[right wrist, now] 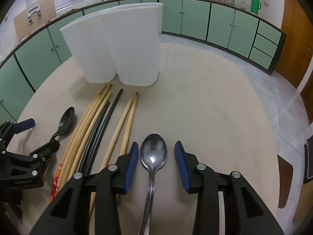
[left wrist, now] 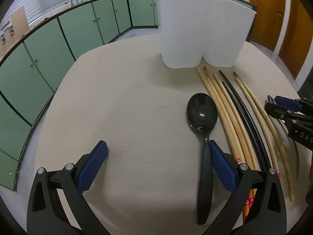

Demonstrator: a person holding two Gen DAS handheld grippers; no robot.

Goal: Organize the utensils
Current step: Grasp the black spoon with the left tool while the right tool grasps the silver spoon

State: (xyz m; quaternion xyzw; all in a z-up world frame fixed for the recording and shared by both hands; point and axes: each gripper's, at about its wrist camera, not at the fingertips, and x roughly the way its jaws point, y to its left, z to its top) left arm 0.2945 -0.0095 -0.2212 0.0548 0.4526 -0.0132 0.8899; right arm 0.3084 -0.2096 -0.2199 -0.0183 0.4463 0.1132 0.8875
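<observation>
"DAS" on right tongs (left wrist: pixel 273 105) body, rest cut off.

We see a black spoon (left wrist: pixel 202 112) that looks like glossy plastic, its bowl catching a bright highlight. The metal spoon (right wrist: pixel 154 151) is polished but dulled with faint smudges in the bowl. The pale chopsticks (right wrist: pixel 92 115) look like smooth, matt wood or bamboo, some with red printed ends; the black chopsticks (right wrist: pixel 105 115) have a slight sheen, plastic or lacquer, we cannot tell which. The white utensil holder (right wrist: pixel 121 45) is translucent, matt plastic. The table (right wrist: pixel 215 107) carries a beige, matt covering with a fine cloth-like grain. On both grippers we see matt black plastic arms, shiny metal rivets and ribbed blue pads (right wrist: pixel 182 162). The green cabinet doors (left wrist: pixel 39 45) look smooth and satin.
</observation>
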